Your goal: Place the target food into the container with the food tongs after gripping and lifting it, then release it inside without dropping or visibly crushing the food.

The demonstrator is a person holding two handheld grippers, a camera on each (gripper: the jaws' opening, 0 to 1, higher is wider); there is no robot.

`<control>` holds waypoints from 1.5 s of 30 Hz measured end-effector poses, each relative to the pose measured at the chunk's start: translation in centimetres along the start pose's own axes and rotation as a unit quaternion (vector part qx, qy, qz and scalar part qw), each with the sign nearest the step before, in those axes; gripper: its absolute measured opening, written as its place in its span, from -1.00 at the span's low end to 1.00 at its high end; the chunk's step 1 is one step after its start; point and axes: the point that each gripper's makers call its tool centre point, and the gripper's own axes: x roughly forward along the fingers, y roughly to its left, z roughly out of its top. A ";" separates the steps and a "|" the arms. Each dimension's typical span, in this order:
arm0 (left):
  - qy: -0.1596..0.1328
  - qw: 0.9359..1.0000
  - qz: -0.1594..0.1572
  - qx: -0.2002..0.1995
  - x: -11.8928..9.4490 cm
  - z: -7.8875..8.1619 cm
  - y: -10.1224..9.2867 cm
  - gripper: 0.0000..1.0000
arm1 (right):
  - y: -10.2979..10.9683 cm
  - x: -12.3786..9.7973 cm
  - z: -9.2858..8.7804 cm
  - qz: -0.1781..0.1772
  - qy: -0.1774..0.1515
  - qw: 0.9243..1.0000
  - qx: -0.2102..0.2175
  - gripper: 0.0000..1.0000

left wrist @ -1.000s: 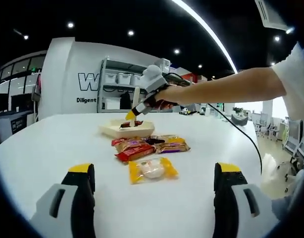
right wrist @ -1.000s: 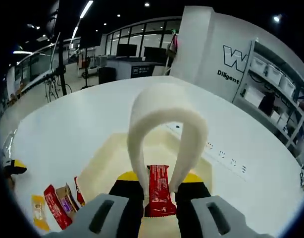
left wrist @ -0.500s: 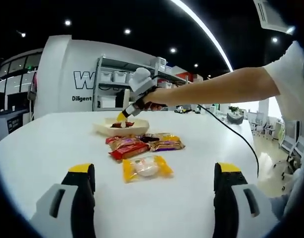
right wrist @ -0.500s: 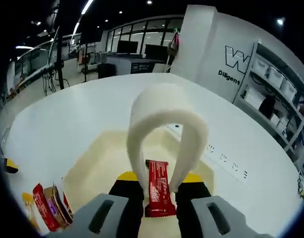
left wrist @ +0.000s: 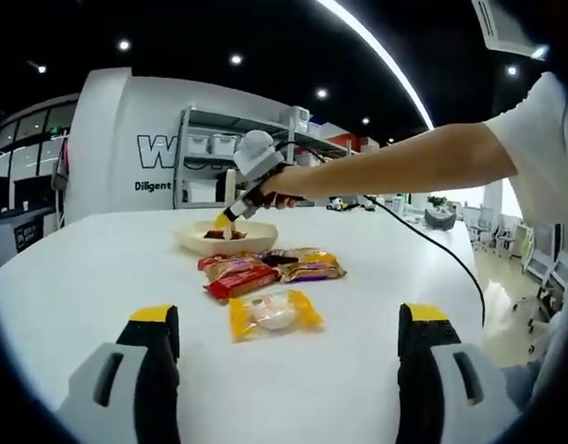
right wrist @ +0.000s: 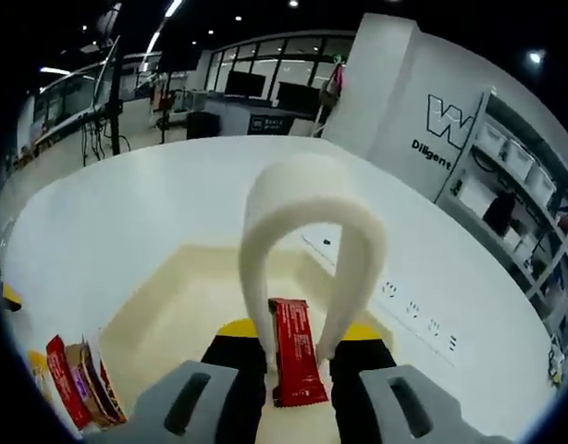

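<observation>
Right tool (right wrist: 298,365) clamped on white tongs (right wrist: 307,240) pinching a red bar (right wrist: 293,351) over the cream container (right wrist: 173,314); left tool (left wrist: 289,370) apart above the surface (left wrist: 99,268)

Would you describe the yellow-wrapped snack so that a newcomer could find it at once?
On the white table, a small cluster of packets lies in front of the cream tray. The yellow-wrapped snack is the packet nearest the left gripper, alone in bright yellow with a pale round piece inside; its neighbours are red and brown.
</observation>
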 end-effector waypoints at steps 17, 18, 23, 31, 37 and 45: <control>-0.013 1.000 0.011 -0.016 -0.3 0.2 0.3 0.95 | 0.4 -6.4 1.1 -0.007 -0.023 0.999 0.030 -0.61; -0.013 1.000 0.010 -0.015 -0.3 0.3 0.1 0.97 | 0.3 -7.1 1.2 -0.009 -0.027 0.999 0.032 -0.61; -0.017 1.000 0.017 -0.006 -0.4 0.4 0.2 0.94 | -0.3 -8.9 1.4 -0.011 -0.033 0.999 0.040 -0.61; -0.010 1.000 0.018 -0.005 -0.4 0.2 0.2 0.93 | 0.5 -12.7 1.4 -0.007 -0.045 0.997 0.061 -0.61; -0.002 0.999 0.033 0.006 -0.4 0.0 0.7 0.93 | 1.7 -14.8 0.9 0.008 -0.050 0.995 0.081 -0.61; -0.003 0.999 0.031 0.013 -0.4 0.1 0.6 0.92 | 2.3 -18.1 1.0 0.009 -0.060 0.994 0.094 -0.59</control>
